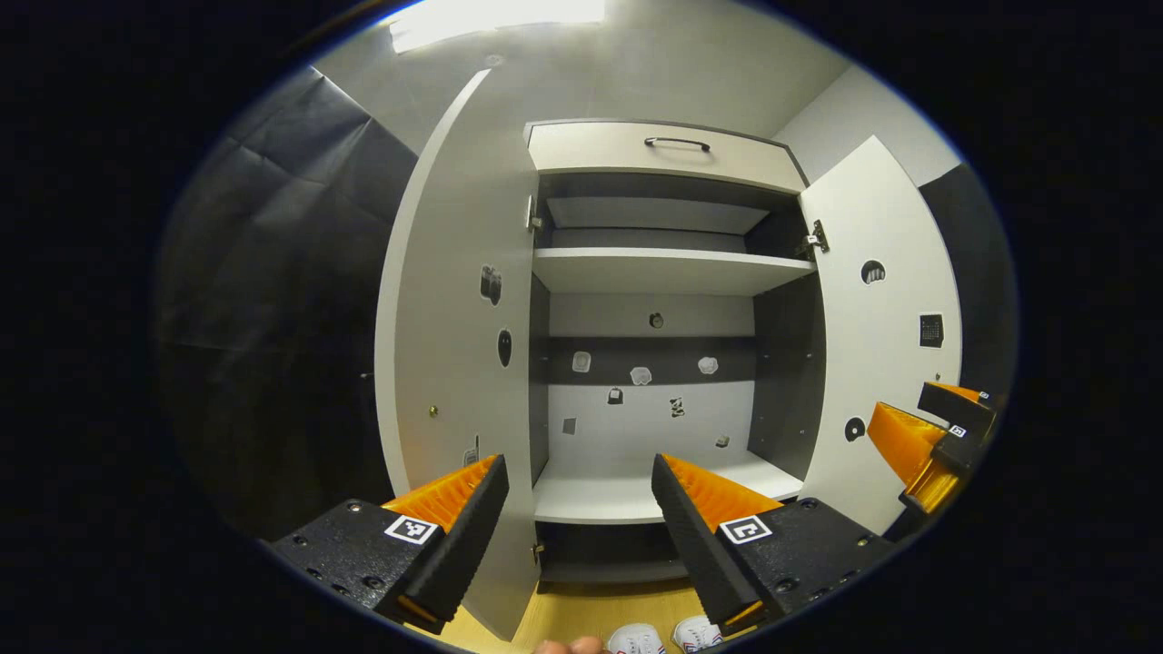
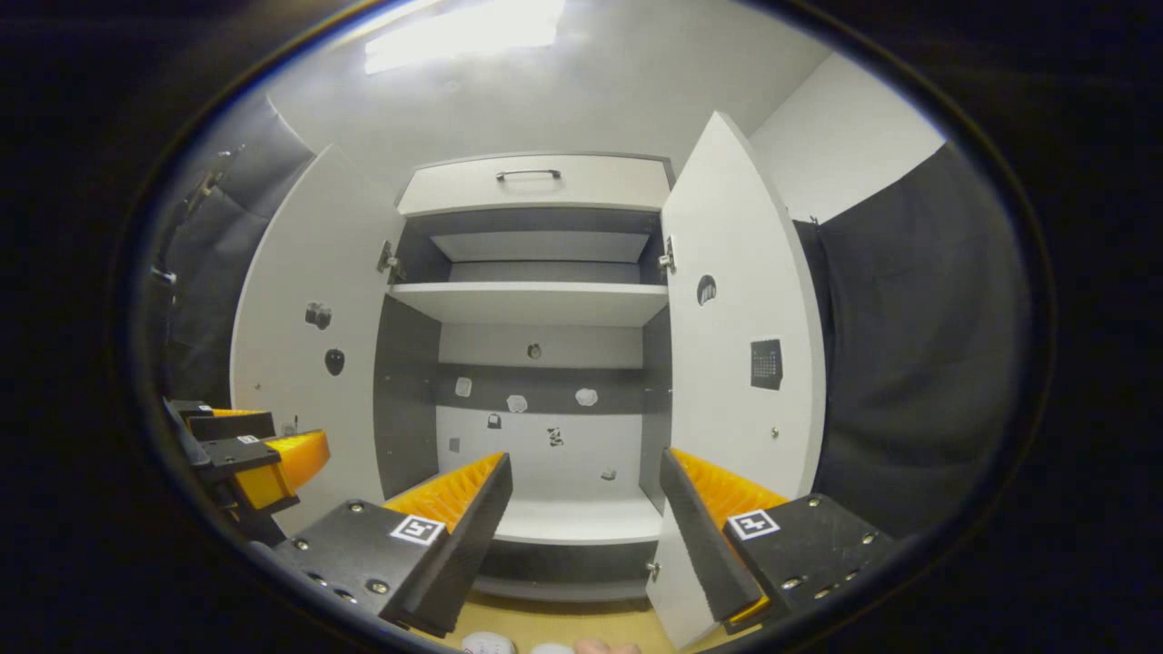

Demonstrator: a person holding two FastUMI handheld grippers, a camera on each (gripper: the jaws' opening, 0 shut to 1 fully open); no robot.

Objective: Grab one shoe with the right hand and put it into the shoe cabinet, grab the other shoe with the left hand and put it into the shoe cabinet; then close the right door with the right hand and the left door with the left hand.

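Stood before the shoe cabinet point(image 1: 668, 363), both doors swung wide. Left door point(image 1: 454, 309) hung open at the left edge of the opening. Left tool point(image 1: 580, 509) held level, fingers spread wide, nothing between them. Bottom shelf point(image 1: 627, 495) lay bare; likewise the upper shelf point(image 1: 668, 268). Two shoes point(image 1: 663, 638) sat side by side on the wooden floor point(image 1: 581, 613), just in front of the cabinet's base, toes barely showing at the bottom of the left gripper view. Right door point(image 2: 736, 318) stood open too. Right tool point(image 2: 586, 522) gaped as well, empty, aimed at the bottom shelf.

Judged the step in hand as the first grab, right tool to go first. Best tipped down steeply toward the nearer shoe, closed across the collar or heel rather than the soft toe, then lifted clear of the door edge before setting it well back on the shelf.
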